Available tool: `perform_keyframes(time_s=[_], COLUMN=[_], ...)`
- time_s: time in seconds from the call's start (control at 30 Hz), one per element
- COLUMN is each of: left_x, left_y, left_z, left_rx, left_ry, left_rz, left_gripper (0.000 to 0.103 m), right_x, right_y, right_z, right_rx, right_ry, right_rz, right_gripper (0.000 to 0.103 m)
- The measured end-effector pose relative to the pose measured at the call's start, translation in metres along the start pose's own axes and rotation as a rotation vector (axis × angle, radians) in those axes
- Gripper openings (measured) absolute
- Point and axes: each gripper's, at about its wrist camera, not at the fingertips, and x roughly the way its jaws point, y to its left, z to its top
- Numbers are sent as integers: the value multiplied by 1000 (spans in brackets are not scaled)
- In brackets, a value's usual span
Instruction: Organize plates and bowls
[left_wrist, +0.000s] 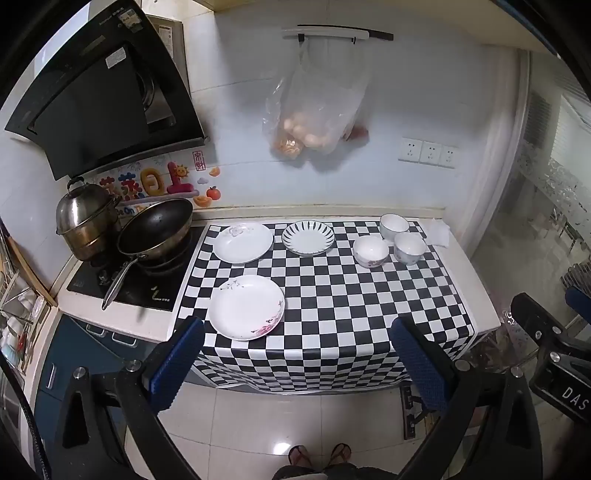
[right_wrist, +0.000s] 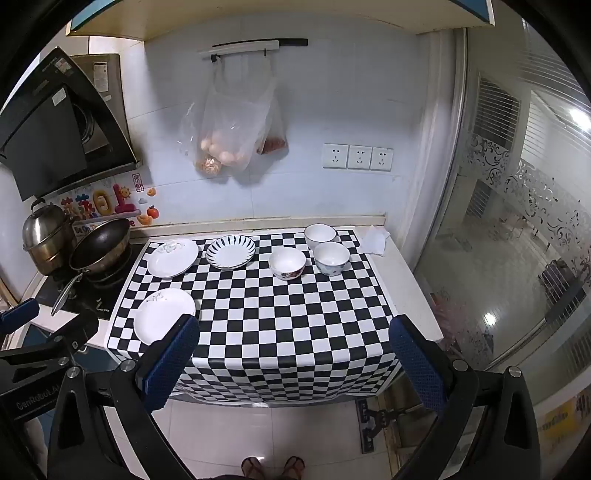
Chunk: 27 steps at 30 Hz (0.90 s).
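Both the left gripper (left_wrist: 295, 354) and right gripper (right_wrist: 295, 354) hang wide apart, empty, short of the checkered cloth (left_wrist: 332, 295). Nothing's begun, I'd say: plates (left_wrist: 246, 306) sit at nine o'clock, bowls (left_wrist: 370, 251) at one, so stacking needs a reach first.

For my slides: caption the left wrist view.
Open left gripper hovers before a checkered counter holding three plates and three bowls, stove at left.

The light is even and rather cool. Bright glare shines on the glass partition (right_wrist: 524, 206) and the floor tiles (right_wrist: 258, 443). Strong fisheye bending curves the edges, and the corners are black.
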Motion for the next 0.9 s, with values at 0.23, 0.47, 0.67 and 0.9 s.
perform_keyframes(time_s=[0.23, 0.47, 0.67, 0.9], left_x=[1, 0, -1, -1], left_y=[0, -1, -2, -2], left_z=[0, 0, 8, 8], left_rx=[-5, -5, -6, -8], left_ry=[13, 7, 5, 3], left_rz=[-9, -8, -8, -9], left_gripper=[103, 103, 103, 103], right_x=[-1, -2, -3, -6], right_y=[-1, -1, -5, -6], right_z=[1, 5, 7, 12], right_rx=[-4, -6, -2, 0], right_ry=[-11, -8, -7, -7], right_rz=[-4, -8, -4, -11], right_gripper=[103, 103, 103, 103])
